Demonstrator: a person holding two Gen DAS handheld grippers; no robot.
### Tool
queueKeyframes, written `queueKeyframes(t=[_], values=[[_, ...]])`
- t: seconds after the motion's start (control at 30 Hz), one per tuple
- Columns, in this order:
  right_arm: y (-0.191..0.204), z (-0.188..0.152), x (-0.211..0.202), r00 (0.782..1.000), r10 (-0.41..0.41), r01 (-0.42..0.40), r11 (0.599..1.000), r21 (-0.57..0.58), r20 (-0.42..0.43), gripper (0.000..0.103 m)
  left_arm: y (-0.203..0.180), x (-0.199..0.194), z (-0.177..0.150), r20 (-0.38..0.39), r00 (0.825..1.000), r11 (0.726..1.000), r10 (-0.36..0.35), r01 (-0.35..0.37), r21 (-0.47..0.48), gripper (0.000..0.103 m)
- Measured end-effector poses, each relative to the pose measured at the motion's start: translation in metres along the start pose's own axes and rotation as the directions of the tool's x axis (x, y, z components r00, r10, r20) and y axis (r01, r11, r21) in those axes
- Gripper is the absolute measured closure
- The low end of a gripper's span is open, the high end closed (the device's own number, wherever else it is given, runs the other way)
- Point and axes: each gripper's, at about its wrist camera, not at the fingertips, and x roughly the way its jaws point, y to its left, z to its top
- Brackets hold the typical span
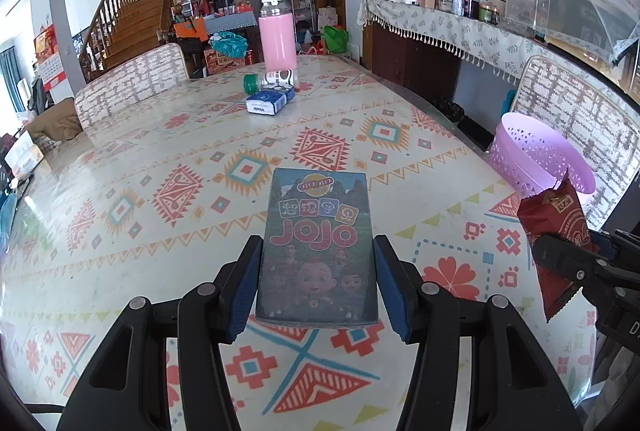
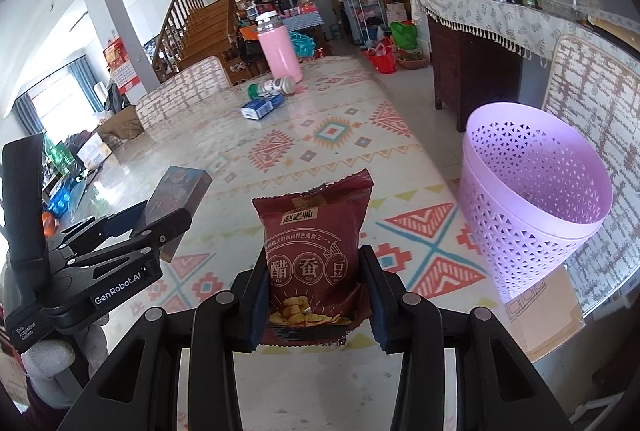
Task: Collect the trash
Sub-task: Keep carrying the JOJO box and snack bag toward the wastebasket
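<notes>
**A:** Both hands were loaded there. The left gripper had its blue pads clamped on the sides of the flat cartoon-printed "JOJO" carton, long axis running straight up the frame away from the camera.

**B:** And the right gripper pinched the dark red foil snack bag by its lower half, the bag standing upright between the jaws.

**A:** Where was the target?

**B:** The lilac perforated plastic wastebasket sat at the right of the right wrist view, at the edge of the patterned tablecloth-covered table, mouth tipped toward the camera. The bag was just left of it.

**A:** In the left wrist view that basket sat far right, beyond the bag. So the right hand looked nearer; I'd judge it should drop first.
</notes>
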Motion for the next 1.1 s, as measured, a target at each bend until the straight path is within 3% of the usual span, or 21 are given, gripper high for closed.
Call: queueKeyframes(t=[0.7, 1.1], values=[[0.045, -0.018, -0.048, 0.997, 0.008, -0.003, 0.997, -0.072, 0.071, 0.059, 0.019, -0.063, -0.019, 0.112, 0.994, 0.999, 0.022, -0.019, -0.032, 0.049], [0.042, -0.020, -0.049, 0.997, 0.006, -0.001, 0.998, -0.061, 0.075, 0.059, 0.017, -0.063, -0.018, 0.103, 0.994, 1.000, 0.021, -0.019, -0.020, 0.049]])
